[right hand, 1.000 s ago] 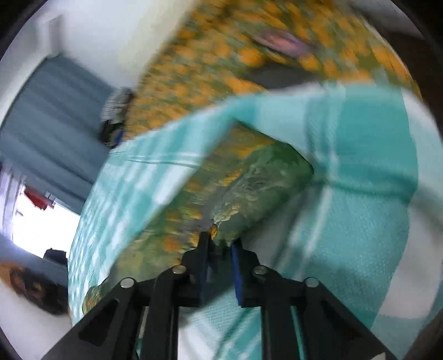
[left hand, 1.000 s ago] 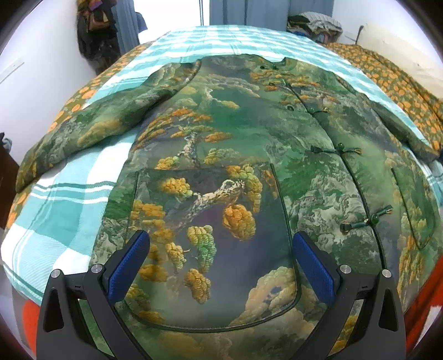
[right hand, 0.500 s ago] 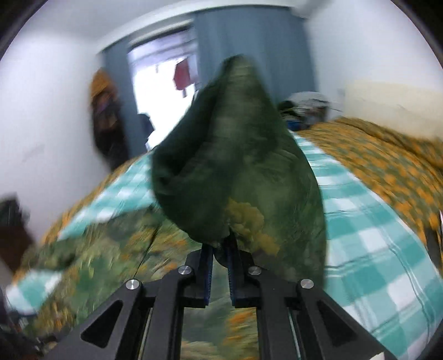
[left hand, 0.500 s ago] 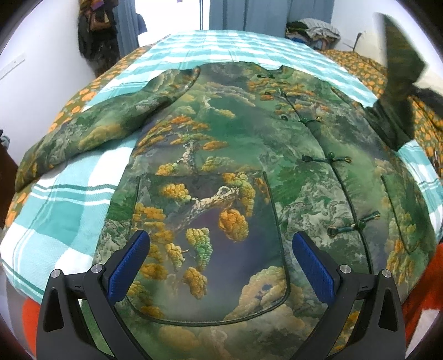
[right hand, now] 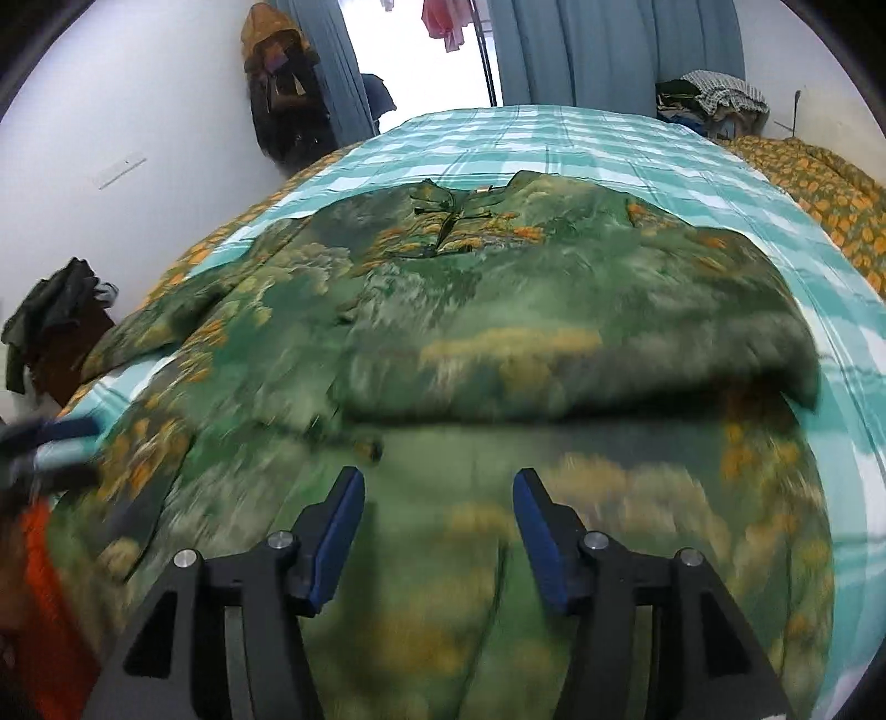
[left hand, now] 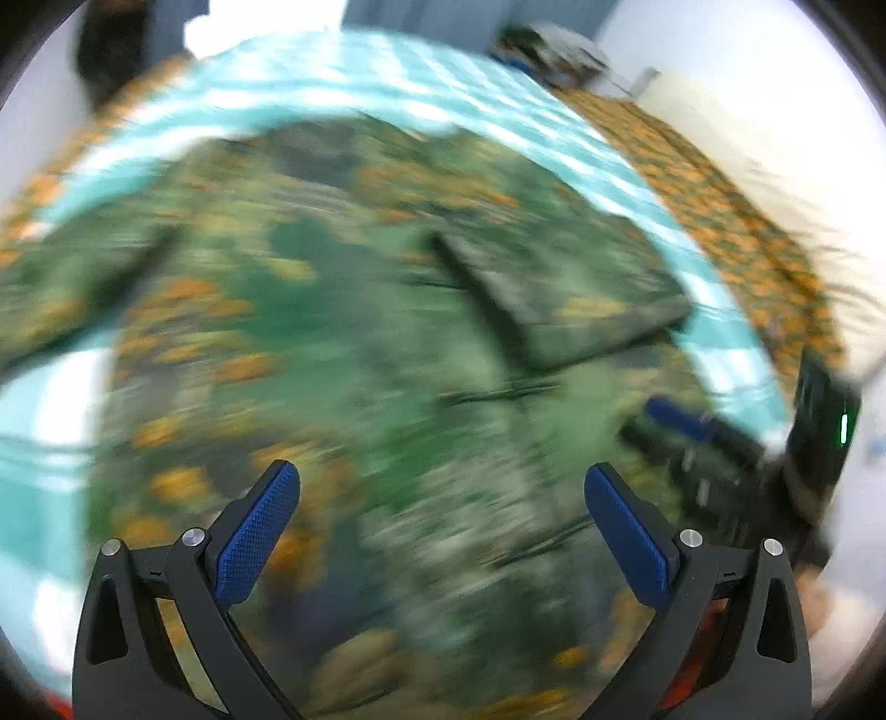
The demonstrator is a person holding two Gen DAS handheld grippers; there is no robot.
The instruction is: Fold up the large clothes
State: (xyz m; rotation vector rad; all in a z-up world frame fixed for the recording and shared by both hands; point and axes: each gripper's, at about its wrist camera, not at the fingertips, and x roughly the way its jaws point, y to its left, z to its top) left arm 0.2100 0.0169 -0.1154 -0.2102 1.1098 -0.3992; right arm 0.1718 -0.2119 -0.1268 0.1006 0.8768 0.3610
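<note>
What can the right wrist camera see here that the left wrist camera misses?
Only the right wrist view shows the jacket's knotted collar fastenings, the clothes hanging in the bright doorway and the dark clothes heap by the wall. Only the left wrist view shows the right gripper from outside, blurred. Both show the green printed padded jacket with one folded-in sleeve on the teal checked bedspread, each behind open blue-padded jaws.

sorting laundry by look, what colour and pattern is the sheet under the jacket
Teal and white checks on the sheet; clearest in the right wrist view, beyond the jacket.
</note>
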